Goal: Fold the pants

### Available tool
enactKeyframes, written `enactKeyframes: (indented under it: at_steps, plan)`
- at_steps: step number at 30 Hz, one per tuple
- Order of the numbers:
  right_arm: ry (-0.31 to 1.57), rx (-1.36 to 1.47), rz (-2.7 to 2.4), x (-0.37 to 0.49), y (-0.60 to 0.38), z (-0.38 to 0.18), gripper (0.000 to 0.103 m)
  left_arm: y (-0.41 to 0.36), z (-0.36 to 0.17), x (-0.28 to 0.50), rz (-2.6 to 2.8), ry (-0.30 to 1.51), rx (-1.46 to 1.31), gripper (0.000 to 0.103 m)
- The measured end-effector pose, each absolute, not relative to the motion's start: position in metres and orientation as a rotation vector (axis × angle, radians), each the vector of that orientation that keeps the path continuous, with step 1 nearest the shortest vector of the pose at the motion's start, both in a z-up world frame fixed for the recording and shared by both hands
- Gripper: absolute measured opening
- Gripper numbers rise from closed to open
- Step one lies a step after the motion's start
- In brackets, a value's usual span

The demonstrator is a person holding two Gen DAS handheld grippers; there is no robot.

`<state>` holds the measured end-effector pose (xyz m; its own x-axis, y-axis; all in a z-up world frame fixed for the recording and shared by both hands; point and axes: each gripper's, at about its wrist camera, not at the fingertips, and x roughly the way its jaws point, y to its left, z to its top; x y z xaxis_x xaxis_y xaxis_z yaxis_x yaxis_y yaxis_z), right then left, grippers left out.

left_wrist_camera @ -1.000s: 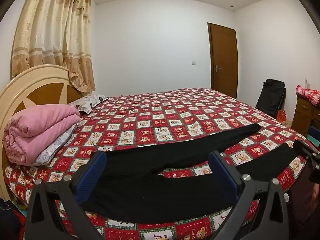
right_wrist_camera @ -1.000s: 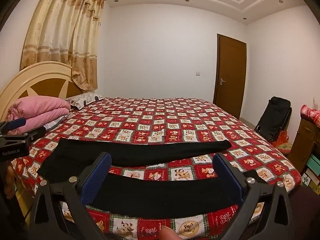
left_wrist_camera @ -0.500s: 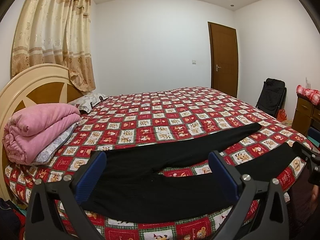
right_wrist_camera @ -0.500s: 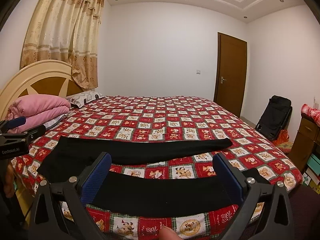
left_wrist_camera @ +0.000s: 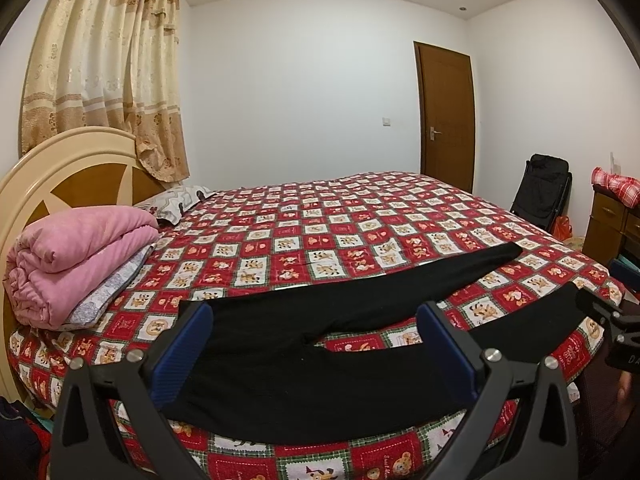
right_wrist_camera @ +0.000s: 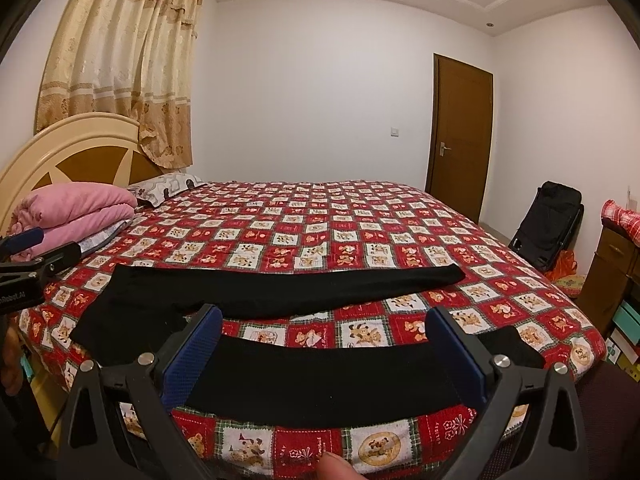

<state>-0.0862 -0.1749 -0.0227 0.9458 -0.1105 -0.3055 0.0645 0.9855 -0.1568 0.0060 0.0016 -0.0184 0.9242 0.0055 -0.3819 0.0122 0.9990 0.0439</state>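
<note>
Left tool (left_wrist_camera: pixel 312 344) and right tool (right_wrist_camera: pixel 324 344) both gape wide, empty, above near bed (left_wrist_camera: pixel 360 236) edge. Black pants (left_wrist_camera: pixel 320 360) flat on the quilt, legs spread apart, waist toward pink blanket (left_wrist_camera: pixel 76 256). Headboard (left_wrist_camera: pixel 52 160) beyond.

Each gripper is a black plastic frame with triangular cut-outs and silver screw heads near the finger bases. The left gripper (left_wrist_camera: pixel 312 344) and right gripper (right_wrist_camera: pixel 324 348) carry blue textured pads (right_wrist_camera: pixel 192 356). White lettering marks the left gripper's side. A fingertip (right_wrist_camera: pixel 334 466) shows below.
</note>
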Motion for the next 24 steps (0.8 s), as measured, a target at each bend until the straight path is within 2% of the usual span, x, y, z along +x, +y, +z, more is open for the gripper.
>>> enactKeyframes:
  at_steps: [24]
  plan:
    - [0.333, -0.148, -0.095, -0.0815, -0.1775, -0.0281, 0.102, -0.0008, -0.0199, 0.0067, -0.005, 0.396, 0.049, 0.103]
